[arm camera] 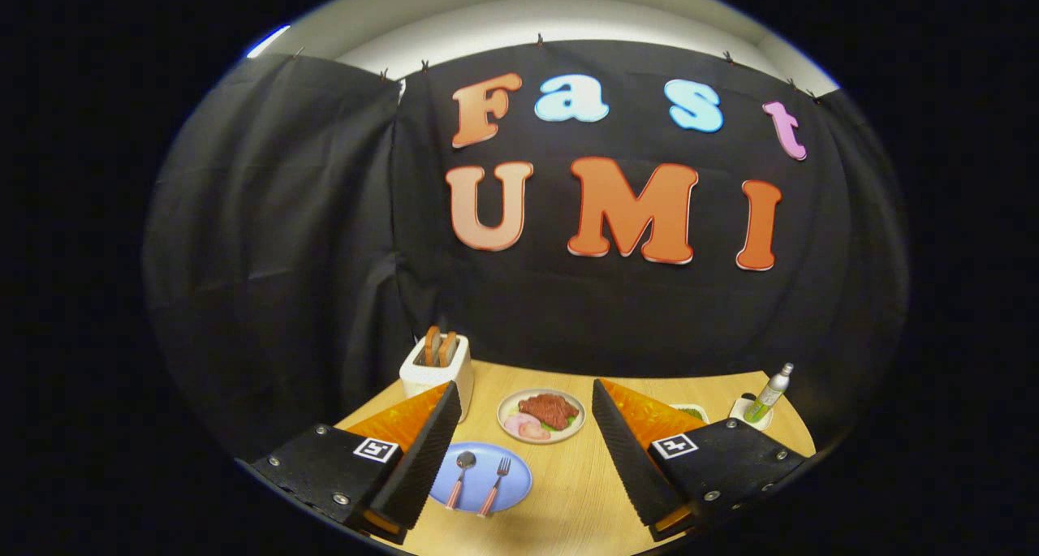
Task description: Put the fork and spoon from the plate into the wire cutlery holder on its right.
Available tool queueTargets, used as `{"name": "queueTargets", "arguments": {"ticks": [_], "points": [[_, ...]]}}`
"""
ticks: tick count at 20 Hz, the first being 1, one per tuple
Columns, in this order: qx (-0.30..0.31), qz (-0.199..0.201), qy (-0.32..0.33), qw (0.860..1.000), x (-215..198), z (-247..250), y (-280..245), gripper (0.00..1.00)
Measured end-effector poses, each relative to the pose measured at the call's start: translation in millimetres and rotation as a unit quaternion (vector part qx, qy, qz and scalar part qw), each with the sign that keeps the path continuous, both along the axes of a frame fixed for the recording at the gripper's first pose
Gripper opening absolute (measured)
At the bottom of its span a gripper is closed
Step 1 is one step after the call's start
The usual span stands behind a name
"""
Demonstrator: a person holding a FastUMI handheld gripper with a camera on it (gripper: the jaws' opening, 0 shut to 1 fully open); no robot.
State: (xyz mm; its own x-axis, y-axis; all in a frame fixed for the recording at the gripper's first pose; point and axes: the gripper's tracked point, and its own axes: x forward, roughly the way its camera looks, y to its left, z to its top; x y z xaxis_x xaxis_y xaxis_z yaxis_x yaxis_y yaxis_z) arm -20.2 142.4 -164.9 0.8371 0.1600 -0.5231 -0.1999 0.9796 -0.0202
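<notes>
a: gripper view first. what are the jaws doing?

b: the gripper [519, 459] is held above the near side of the wooden counter [568, 491], jaws spread wide with nothing between them but bare counter and a plate.

a: where are the fork and spoon?

b: both lie on the blue plate [483, 476], just beside the inner face of the left finger. the spoon [460, 476] is on the left with its bowl pointing away, the fork [494, 484] is next to it on the right, tines pointing away. their handles look pinkish and point back toward the gripper. neither is touched.

a: and the wire cutlery holder?

b: i can't make one out. the right finger covers much of the counter to the right of the plate.

a: what else is on the counter?

b: beyond the fingers, a small plate of food [541, 415] with something red and pink on it. behind the left finger, a white toaster [437, 369] with two brown slices standing in it. far right, a green and white bottle [767, 394] upright in a white stand. black cloth hangs behind it all.
</notes>
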Motion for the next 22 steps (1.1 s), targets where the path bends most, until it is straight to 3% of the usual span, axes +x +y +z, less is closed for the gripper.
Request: {"name": "queueTargets", "arguments": {"ticks": [4,9,15,22], "points": [[-0.032,0.003,0.108,0.994,-16.4,-70.9,9.0,0.98],[-0.069,0.0,0.228,0.971,-38.2,-142.4,18.6,0.98],[-0.124,0.003,0.358,0.925,-57.8,-210.0,27.1,0.92],[-0.163,0.023,0.471,0.867,-79.5,-261.3,33.8,0.76]]}}
